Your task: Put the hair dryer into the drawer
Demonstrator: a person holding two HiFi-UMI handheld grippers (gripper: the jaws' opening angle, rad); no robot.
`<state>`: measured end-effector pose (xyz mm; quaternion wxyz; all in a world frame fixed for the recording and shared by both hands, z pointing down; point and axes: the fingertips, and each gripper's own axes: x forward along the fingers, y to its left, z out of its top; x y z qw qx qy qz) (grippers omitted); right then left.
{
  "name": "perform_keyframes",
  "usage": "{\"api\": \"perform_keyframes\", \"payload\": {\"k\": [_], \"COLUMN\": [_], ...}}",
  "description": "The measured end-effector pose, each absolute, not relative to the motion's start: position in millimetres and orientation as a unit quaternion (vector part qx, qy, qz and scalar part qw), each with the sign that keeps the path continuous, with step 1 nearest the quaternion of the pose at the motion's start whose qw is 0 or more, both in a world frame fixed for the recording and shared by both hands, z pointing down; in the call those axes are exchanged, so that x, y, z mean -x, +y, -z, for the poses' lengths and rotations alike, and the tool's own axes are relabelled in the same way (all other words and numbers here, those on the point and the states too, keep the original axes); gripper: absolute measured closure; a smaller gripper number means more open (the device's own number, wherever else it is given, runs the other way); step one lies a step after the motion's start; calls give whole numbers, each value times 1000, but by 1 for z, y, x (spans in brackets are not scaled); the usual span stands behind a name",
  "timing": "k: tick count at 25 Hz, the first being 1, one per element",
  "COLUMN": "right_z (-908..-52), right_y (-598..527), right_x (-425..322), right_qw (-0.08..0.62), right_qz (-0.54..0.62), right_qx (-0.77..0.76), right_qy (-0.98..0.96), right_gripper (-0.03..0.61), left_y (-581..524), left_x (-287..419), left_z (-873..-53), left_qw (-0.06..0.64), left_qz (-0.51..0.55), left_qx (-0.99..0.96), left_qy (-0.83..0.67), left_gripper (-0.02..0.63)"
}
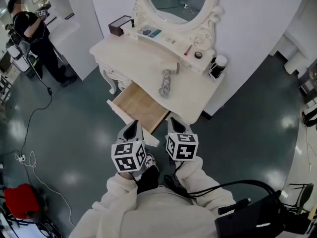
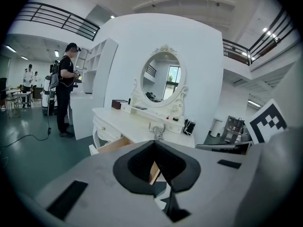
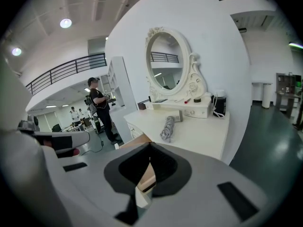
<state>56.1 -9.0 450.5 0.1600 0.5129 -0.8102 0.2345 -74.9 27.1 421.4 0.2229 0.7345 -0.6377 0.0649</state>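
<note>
A silver-grey hair dryer [image 1: 166,81] lies on the white vanity table [image 1: 130,58], in front of the oval mirror. Below the tabletop a wooden drawer [image 1: 139,106] stands pulled out, and nothing shows inside it. My left gripper [image 1: 131,128] and right gripper [image 1: 177,124] hover side by side just short of the drawer's front, both shut and holding nothing. In the left gripper view the closed tips [image 2: 154,143] point at the hair dryer [image 2: 157,135] and the drawer [image 2: 113,144]. In the right gripper view the shut tips [image 3: 150,144] sit below the hair dryer [image 3: 168,128].
A dark box [image 1: 119,25] sits at the table's back left, and a black and white cup [image 1: 217,66] at its right end. A person in black [image 1: 34,33] stands at the far left. A cable [image 1: 29,133] and a red object [image 1: 20,200] lie on the floor.
</note>
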Motion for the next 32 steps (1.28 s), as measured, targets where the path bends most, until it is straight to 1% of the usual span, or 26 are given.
{"api": "perform_keyframes", "payload": {"k": [6, 17, 23, 32], "right_z": [-454, -444, -446, -456], "right_y": [-49, -115, -127, -131], "right_x": [-32, -24, -45, -61], "right_qw": [164, 174, 184, 197], "right_qz": [-240, -224, -225, -237], "right_qx": [-514, -548, -579, -581], "right_qy": [-807, -787, -761, -753], "right_gripper": [517, 517, 517, 517], "left_y": [-17, -100, -127, -130], "left_x": [97, 113, 101, 80], "left_z": [-426, -429, -438, -459], "left_qw": [230, 244, 258, 285], "left_qz": [-70, -46, -43, -52], "left_qx": [-736, -757, -771, -770], "left_qy": [-633, -604, -580, -569], "left_gripper": [617, 617, 617, 617]}}
